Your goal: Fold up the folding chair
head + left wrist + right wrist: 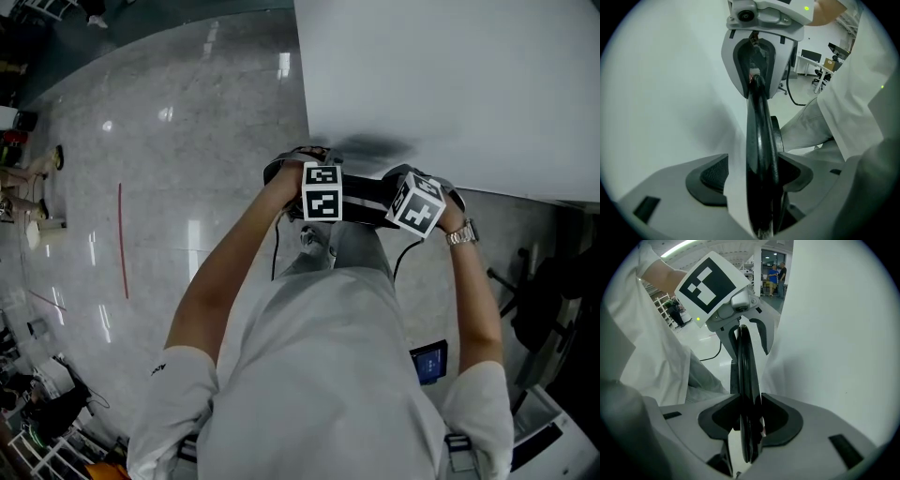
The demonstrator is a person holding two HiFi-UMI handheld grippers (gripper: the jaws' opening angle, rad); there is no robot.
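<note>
Gripper views alone show right fingers (780,421) clamping chair edge (749,394), left fingers (713,178) wide.

No legible text anywhere, coded square markers (322,192) carry no letters, sleeve print (157,368) too small to read

Left gripper (752,171) agape, right (749,414) seemingly clamped
</note>
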